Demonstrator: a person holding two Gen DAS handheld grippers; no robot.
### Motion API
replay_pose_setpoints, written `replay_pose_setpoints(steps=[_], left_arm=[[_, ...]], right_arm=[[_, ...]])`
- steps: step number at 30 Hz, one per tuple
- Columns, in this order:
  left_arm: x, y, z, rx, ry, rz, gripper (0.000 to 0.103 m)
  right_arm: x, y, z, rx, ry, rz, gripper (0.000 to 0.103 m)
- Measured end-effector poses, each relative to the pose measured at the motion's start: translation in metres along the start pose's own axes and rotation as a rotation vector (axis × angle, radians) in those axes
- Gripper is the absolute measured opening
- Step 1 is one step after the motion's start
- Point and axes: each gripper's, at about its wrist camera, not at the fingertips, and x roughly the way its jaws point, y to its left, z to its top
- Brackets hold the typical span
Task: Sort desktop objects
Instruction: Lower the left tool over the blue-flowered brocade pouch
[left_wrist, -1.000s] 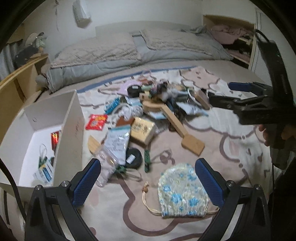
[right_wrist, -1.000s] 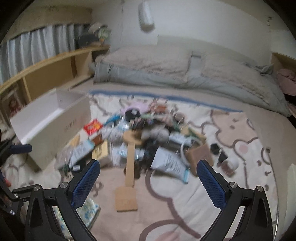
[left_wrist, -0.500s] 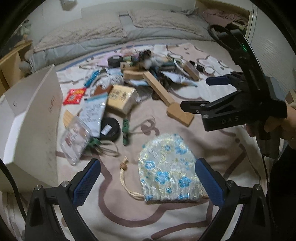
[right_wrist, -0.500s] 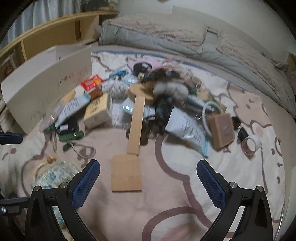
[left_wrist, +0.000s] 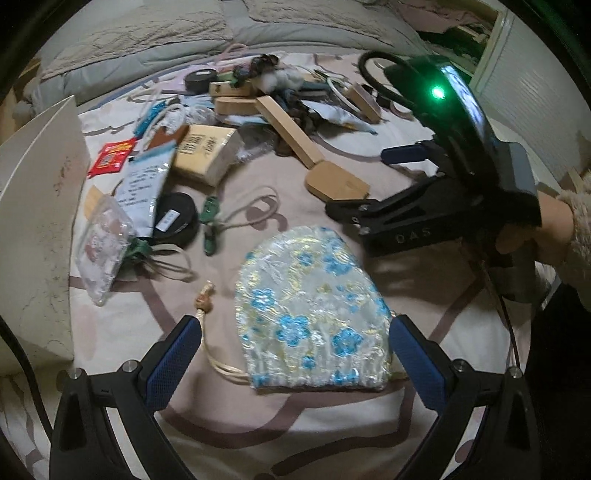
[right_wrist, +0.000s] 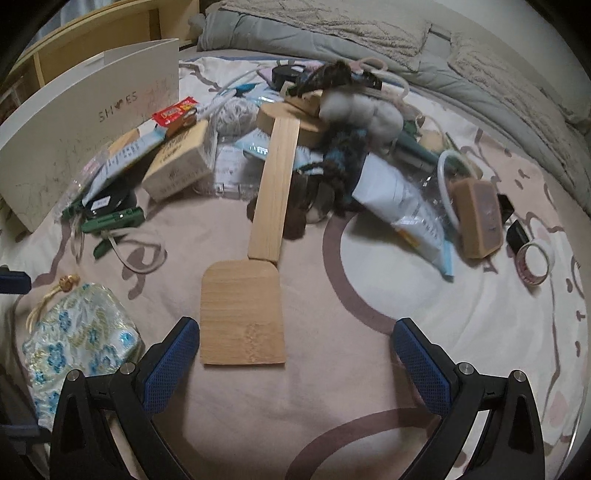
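Observation:
A pale brocade drawstring pouch (left_wrist: 310, 314) with blue flowers lies on the pink rug, its gathered end between the fingers of my open left gripper (left_wrist: 293, 358); it also shows at the left of the right wrist view (right_wrist: 79, 343). A long wooden spatula (right_wrist: 258, 251) lies with its flat blade just in front of my open right gripper (right_wrist: 295, 363), handle running up into the pile. In the left wrist view the right gripper (left_wrist: 391, 184) hovers over the spatula blade (left_wrist: 338, 181), jaws apart and empty.
A white shoe box (right_wrist: 74, 122) stands at the left; its wall also shows in the left wrist view (left_wrist: 37, 221). A heap holds a tan box (right_wrist: 181, 162), white tube (right_wrist: 402, 203), brown block (right_wrist: 478, 218), tape roll (right_wrist: 535, 264), black round tin (left_wrist: 175, 219) and green clips (right_wrist: 110, 221). Bedding lies behind.
Both grippers have dropped lower and moved forward: the left now straddles the pouch's end, the right has come down close to the spatula blade. Both stay open.

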Motion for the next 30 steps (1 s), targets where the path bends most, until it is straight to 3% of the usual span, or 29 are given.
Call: replay_pose_setpoints(steps=[6, 13, 25, 30], left_arm=[[0.011, 0.0, 0.001, -0.004, 0.033, -0.008, 0.102], [0.025, 0.002, 0.001, -0.041, 0.086, -0.027, 0.102], [0.032, -0.011, 0.001, -0.003, 0.116, -0.045, 0.103], [0.035, -0.009, 0.002, -0.003, 0.122, -0.038, 0.102]], right_arm=[[0.002, -0.004, -0.006, 0.037, -0.015, 0.034, 0.103], [0.004, -0.001, -0.009, 0.023, -0.026, 0.012, 0.103], [0.005, -0.003, -0.008, 0.024, -0.023, 0.028, 0.103], [0.005, -0.009, -0.004, 0.0, 0.027, 0.053, 0.103]])
